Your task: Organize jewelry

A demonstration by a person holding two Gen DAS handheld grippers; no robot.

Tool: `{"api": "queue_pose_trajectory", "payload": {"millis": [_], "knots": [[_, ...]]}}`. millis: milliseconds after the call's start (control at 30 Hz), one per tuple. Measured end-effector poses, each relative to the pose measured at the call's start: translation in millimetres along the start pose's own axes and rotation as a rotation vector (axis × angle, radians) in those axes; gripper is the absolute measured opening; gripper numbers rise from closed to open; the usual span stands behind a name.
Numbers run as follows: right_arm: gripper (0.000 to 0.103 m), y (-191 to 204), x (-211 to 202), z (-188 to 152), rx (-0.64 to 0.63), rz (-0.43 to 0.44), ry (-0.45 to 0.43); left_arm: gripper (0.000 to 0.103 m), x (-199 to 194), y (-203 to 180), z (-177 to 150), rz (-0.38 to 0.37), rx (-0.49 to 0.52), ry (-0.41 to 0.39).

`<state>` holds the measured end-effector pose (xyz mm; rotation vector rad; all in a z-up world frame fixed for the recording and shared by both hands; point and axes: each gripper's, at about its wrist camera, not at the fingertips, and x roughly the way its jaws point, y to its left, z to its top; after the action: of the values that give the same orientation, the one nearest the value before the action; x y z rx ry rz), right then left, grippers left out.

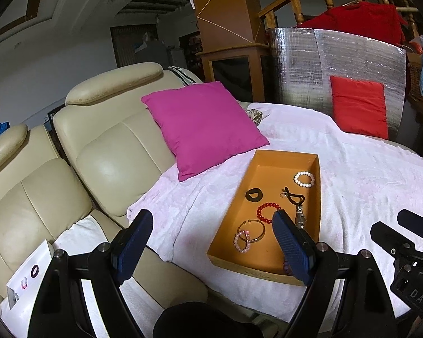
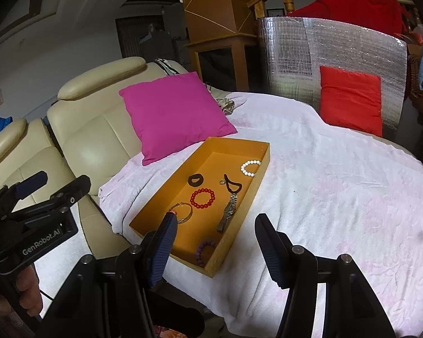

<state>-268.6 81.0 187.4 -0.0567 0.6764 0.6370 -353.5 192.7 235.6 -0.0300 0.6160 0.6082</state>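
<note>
- Your left gripper (image 1: 211,225) hovers above the near left side of the tray (image 1: 239,208). Its jaws stand spread wide and released, with nothing between the pads.
- Your right gripper (image 2: 215,229) hovers over the near right corner of the tray, partly above the white blanket (image 2: 338,183). Its jaws are also parted and hold nothing.
- The tray is a shallow orange box lying flat on the white blanket. A pink cushion (image 1: 203,126) leans just behind its far left corner.
- Inside the tray, locate the white bead bracelet (image 1: 304,179) near the far right wall.
- The black hair tie (image 1: 254,193) lies left of centre, apart from the other pieces.
- The black cord with a metal clasp (image 1: 294,195) lies right of centre. A metal watch (image 2: 227,215) lies just in front of it, along the right wall.
- The red bead bracelet (image 2: 202,197) rests in the middle of the tray floor.
- The thin metal bangle (image 1: 253,229) lies nearer to you, and the pink bead bracelet (image 1: 242,242) overlaps its near left edge.
- A purple bead bracelet (image 2: 204,249) sits at the near right corner of the tray, against the wall.
- On the cream leather sofa (image 1: 112,146) to your left, a white card (image 1: 28,276) carries a dark ring and a small pink ring.
- A red cushion (image 2: 351,101) stands against a silver foil panel (image 2: 338,48) at the far side of the blanket.
</note>
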Motion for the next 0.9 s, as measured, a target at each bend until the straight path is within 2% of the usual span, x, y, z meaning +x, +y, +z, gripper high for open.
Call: {"api": "queue_pose_trajectory", "payload": {"millis": [567, 767, 833, 900], "knots": [[0.062, 19, 30, 21, -0.062, -0.007, -0.009, 0.087, 36, 12, 8, -0.010, -0.027, 0.038], [0.061, 11, 43, 22, -0.043, 0.016, 0.002, 0.087, 44, 6, 11, -0.004, -0.014, 0.032], [0.061, -6, 44, 22, -0.005, 0.025, -0.003, 0.087, 42, -7, 12, -0.022, 0.020, 0.014], [0.061, -30, 41, 22, 0.034, 0.003, -0.017, 0.087, 41, -29, 14, -0.096, 0.048, 0.011]]}}
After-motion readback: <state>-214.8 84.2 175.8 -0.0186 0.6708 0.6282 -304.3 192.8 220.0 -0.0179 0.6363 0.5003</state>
